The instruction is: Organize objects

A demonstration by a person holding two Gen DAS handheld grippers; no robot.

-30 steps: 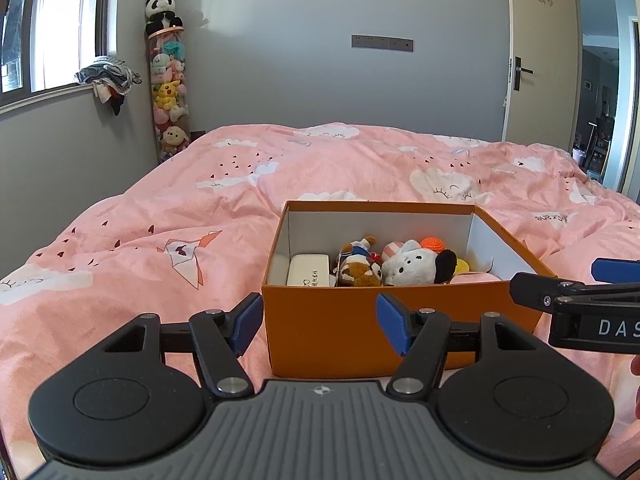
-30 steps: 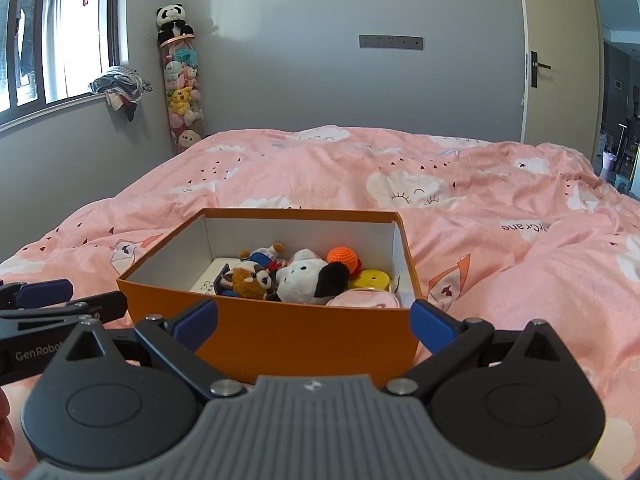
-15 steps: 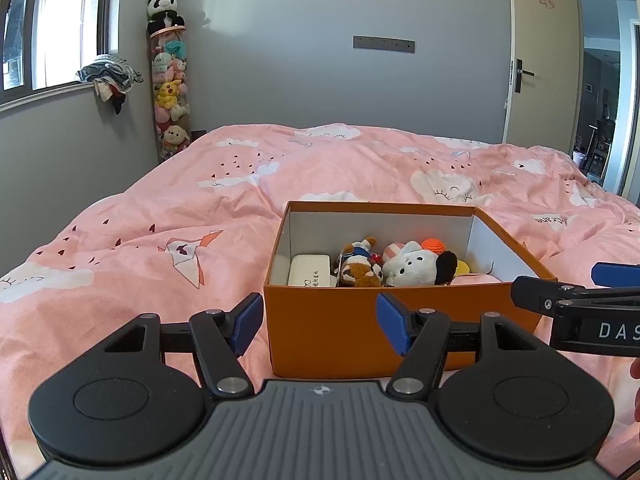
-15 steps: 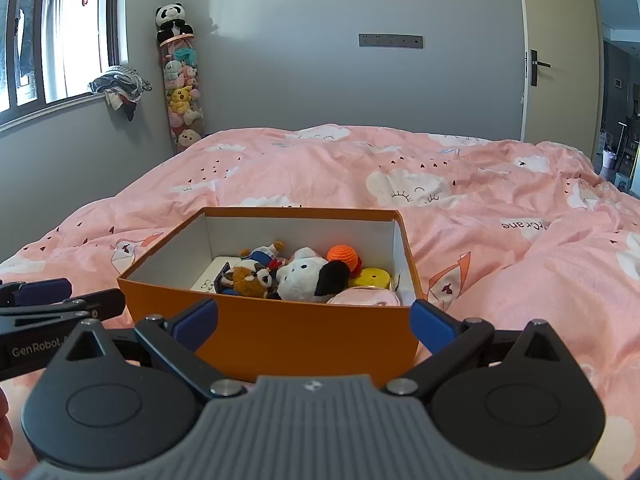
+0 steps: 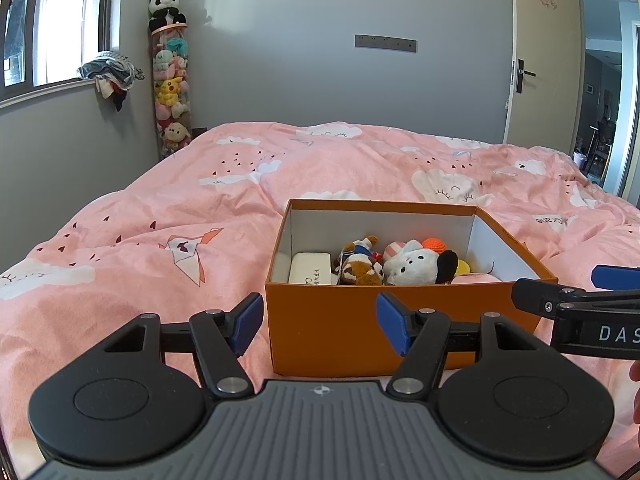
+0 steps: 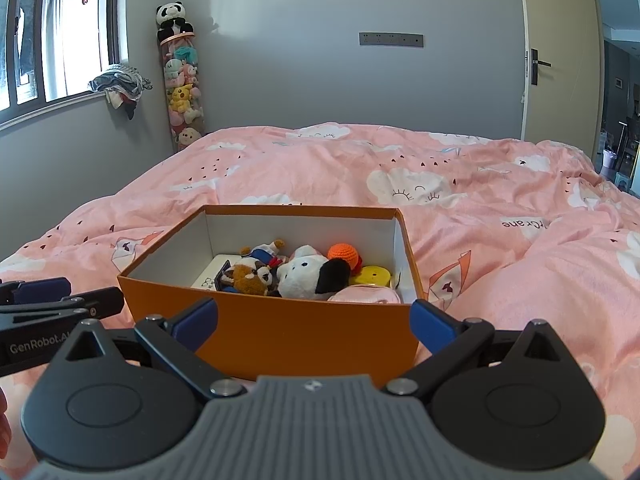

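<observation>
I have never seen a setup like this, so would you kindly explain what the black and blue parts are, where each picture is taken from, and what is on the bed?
No robot is here: a person holds a two-finger tool in each hand, each with its own camera looking forward along the blue-tipped fingers. One picture comes from the left tool, the other from the right tool; each also shows its partner at the edge. Both are open and hold nothing. On the pink bed stands an open orange box containing a white plush dog, a brown plush, an orange ball and a white case.
</observation>
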